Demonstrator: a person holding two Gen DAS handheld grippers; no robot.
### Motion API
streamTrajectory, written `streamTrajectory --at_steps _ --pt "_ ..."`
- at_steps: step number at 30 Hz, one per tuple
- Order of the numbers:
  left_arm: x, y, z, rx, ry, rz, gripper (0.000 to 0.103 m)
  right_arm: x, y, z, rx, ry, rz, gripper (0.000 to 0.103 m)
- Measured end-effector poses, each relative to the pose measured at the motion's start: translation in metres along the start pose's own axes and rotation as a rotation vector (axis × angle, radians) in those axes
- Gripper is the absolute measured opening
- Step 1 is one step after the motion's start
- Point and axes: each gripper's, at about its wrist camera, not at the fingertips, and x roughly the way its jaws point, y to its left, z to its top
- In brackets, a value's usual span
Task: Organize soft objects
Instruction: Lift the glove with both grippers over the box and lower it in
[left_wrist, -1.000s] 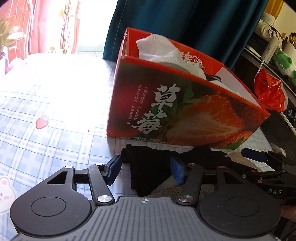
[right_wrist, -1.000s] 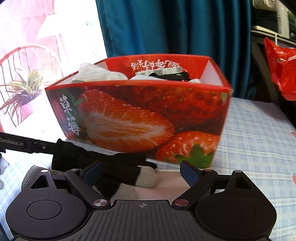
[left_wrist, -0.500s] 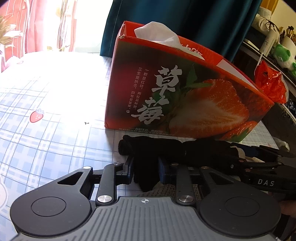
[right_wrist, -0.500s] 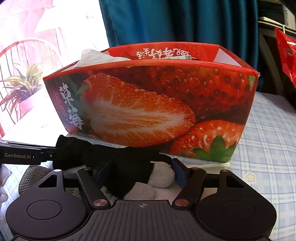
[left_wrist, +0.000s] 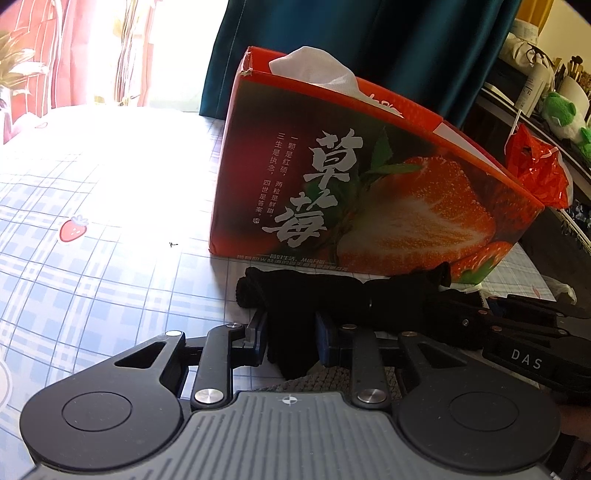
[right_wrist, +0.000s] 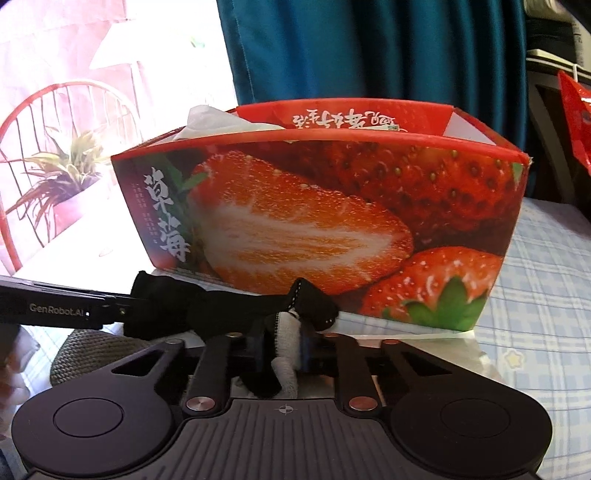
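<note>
Just ahead of both cameras, on the checked tabletop (left_wrist: 110, 280), lies a black sock (left_wrist: 332, 295) stretched between the two grippers. Left gripper (left_wrist: 290, 338): fingers nearly together, pinching the sock near its cuff end. Right gripper (right_wrist: 282, 341): jaws closing, pads already squeezing the sock's white toe part (right_wrist: 286, 332) between them; a black fold stands up just beyond. A grey knitted item (right_wrist: 85, 350) sits under the sock, mostly hidden. Directly behind, touching or nearly touching the sock, stands the strawberry box (right_wrist: 314, 221), open-topped, with white cloth (left_wrist: 314, 70) poking above its rim at the left end. Beyond that, a teal curtain (right_wrist: 369, 48). Judgement: step in hand is the two-point grasp of the sock, not yet lifted. Next move calls for raising both ends together, high enough to clear the box's near wall, then carrying forward over the opening before release. Risk: slack middle catching on the rim.
</note>
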Motion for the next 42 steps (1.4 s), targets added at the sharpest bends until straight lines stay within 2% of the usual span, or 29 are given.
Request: streamTrajectory --at_steps 4,6,9,19,28,32,35,42 --pt "0.0 -0.003 0.001 0.014 0.002 0.007 0.028 -0.003 -0.002 -0.001 0.021 -0.003 0.014 0.012" --pt "-0.001 -0.001 0.003 -0.006 0.012 -0.012 0.021 -0.007 -0.003 -0.001 0.032 -0.008 0.019 0.011" --pt "-0.008 0.002 0.005 -0.031 0.003 -0.027 0.019 -0.015 -0.001 0.001 0.036 -0.031 0.036 0.01" --pt "-0.062 -0.01 0.025 -0.004 -0.153 -0.045 0.018 -0.055 0.005 0.02 0.015 -0.148 0.081 0.01" --pt "-0.101 -0.037 0.07 0.111 -0.273 -0.077 0.019 -0.09 -0.001 0.072 -0.032 -0.274 0.095 0.01" --pt "-0.097 -0.045 0.101 0.161 -0.302 -0.081 0.019 -0.09 -0.006 0.1 -0.058 -0.295 0.084 0.01" --pt "-0.083 -0.048 0.124 0.178 -0.291 -0.081 0.019 -0.081 -0.008 0.122 -0.094 -0.298 0.061 0.01" --pt "-0.037 -0.043 0.166 0.122 -0.234 -0.041 0.019 -0.035 -0.018 0.173 -0.148 -0.252 -0.023 0.01"
